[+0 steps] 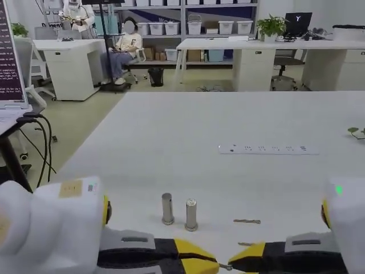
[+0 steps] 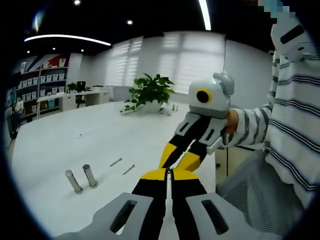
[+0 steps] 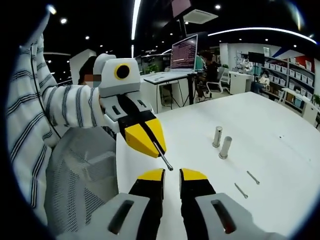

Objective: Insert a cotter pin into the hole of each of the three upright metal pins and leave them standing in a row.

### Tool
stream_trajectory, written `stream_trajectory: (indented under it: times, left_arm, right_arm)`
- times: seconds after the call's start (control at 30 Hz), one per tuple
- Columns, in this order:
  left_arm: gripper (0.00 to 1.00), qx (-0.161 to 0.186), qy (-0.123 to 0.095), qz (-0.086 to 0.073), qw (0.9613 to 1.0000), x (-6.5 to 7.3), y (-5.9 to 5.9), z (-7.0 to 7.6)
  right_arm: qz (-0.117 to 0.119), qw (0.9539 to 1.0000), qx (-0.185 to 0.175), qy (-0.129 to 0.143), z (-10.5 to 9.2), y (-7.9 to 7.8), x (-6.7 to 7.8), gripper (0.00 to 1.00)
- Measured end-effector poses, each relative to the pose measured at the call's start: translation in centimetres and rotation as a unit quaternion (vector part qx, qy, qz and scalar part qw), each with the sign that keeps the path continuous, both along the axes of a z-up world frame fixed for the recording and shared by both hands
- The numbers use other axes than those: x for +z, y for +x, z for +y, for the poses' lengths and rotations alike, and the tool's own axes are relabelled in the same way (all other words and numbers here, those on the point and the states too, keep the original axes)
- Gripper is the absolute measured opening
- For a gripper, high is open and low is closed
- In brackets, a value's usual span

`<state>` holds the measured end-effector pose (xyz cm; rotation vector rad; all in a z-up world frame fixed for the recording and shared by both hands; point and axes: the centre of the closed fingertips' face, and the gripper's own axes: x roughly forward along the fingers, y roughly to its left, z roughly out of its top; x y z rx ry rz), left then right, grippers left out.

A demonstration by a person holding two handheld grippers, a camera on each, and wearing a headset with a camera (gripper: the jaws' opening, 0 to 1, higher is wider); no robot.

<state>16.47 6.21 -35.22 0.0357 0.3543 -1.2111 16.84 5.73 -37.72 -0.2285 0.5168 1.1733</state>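
Two upright metal pins (image 1: 167,208) (image 1: 191,214) stand side by side on the white table (image 1: 171,148); the right gripper view shows them too (image 3: 217,136) (image 3: 225,147). Two loose cotter pins (image 1: 247,221) (image 1: 245,244) lie flat to their right. Near the table's front edge my left gripper (image 1: 214,264) is shut on a thin cotter pin (image 3: 164,156) that sticks out of its tips. Facing it tip to tip, my right gripper (image 3: 171,173) stands open, and the pin's free end reaches the gap between its jaws.
A white power strip (image 1: 268,149) lies across the table farther back. A plant sprig (image 1: 356,132) sits at the right edge. To the left stands a laptop (image 1: 8,63) with cables. Desks, shelves and seated people are beyond the table.
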Motion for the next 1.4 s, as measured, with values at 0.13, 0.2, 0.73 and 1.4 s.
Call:
stream_trajectory:
  times: [0.13,0.2,0.73,1.4]
  left_arm:
    - [0.0,-0.01,-0.001,0.002,1.0,0.1,-0.4,-0.3]
    - [0.0,-0.012,0.002,0.004,0.9999,0.0,-0.6,-0.3]
    - [0.0,-0.054,0.042,0.01,0.9976,-1.6,-1.9,-0.1]
    - [0.16,-0.015,0.079,-0.011,0.9967,-3.4,-0.3,0.4]
  right_arm:
    - [0.01,0.9999,0.007,0.01,0.2,-0.4,0.1,0.03]
    - [0.013,0.9998,0.01,0.01,0.2,-0.6,0.0,0.03]
    - [0.035,0.9978,0.057,0.005,0.3,-2.3,-0.7,0.0]
    - [0.007,0.9995,0.022,-0.022,-1.4,-0.8,-1.4,0.0]
